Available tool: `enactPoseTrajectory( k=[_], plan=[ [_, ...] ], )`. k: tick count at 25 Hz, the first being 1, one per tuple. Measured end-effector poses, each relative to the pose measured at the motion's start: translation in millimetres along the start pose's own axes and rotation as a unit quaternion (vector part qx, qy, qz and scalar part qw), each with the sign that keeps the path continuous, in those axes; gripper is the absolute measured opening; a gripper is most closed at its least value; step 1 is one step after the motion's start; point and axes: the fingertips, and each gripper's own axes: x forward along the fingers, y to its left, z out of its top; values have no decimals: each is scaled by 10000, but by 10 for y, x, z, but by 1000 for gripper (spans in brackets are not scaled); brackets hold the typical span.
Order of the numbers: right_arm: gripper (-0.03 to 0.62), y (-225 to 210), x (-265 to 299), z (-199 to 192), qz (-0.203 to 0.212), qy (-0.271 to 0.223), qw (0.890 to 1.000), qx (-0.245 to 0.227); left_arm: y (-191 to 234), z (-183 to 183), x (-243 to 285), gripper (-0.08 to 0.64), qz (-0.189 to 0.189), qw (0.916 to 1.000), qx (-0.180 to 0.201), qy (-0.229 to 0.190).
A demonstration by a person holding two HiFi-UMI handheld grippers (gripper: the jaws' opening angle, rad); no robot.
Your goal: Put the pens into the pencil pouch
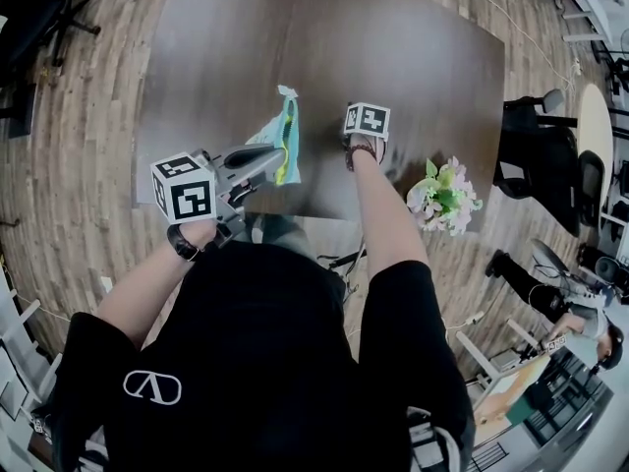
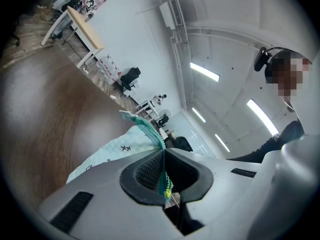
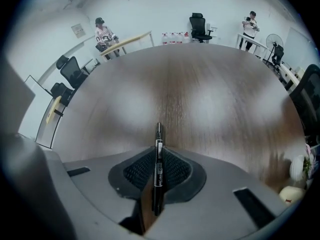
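Observation:
A light mint pencil pouch [image 1: 284,138] with a teal zipper edge is held up over the dark wooden table [image 1: 413,57]. My left gripper [image 1: 276,155] is shut on the pouch's zipper edge [image 2: 150,134], and the mesh pads pinch the fabric [image 2: 164,171]. A slim black pen [image 3: 158,154] stands between the pads of my right gripper [image 3: 158,173], which is shut on it, tip towards the tabletop. In the head view the right gripper's marker cube [image 1: 367,120] sits just right of the pouch, and its jaws are hidden beneath it.
A bunch of white and pink flowers [image 1: 444,197] lies at the table's near right corner. Office chairs [image 1: 550,165] stand right of the table. People [image 3: 104,34] and desks are further off in the room.

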Motion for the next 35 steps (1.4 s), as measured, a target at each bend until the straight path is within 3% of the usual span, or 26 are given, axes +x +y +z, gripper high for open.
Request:
enactPoseTrajectory(
  k=[6, 10, 13, 16, 18, 24, 28, 30, 35],
  plan=[
    [40, 56, -152, 68, 135, -361, 9992, 47, -50, 24, -6, 12, -59, 10000, 59, 36],
    [40, 119, -676, 379, 301, -1260, 9916, 45, -136, 68, 7, 12, -125, 9998, 110, 67],
    [40, 163, -1296, 664, 346, -2119, 9766, -135, -237, 113, 63, 12, -228, 9995, 193, 100],
    [40, 195, -2028, 894, 378, -3072, 9505, -276, -349, 157, 168, 12, -352, 9989, 278, 137],
    [40, 223, -2557, 981, 417, -3749, 9255, -326, -428, 182, 254, 12, -444, 9983, 336, 159],
    [40, 318, -3987, 897, 420, -5509, 8330, -286, -693, 272, 468, 12, -749, 9954, 530, 260],
    [40, 335, -4630, 685, 44, -6345, 7715, -455, -853, 303, 595, 12, -940, 9931, 621, 317],
    [40, 309, -4769, 575, -175, -6504, 7577, -505, -927, 286, 638, 12, -993, 9923, 646, 353],
    [40, 256, -4884, 491, -172, -6587, 7517, -287, -1056, 273, 729, 14, -1101, 9901, 737, 468]
  ],
)
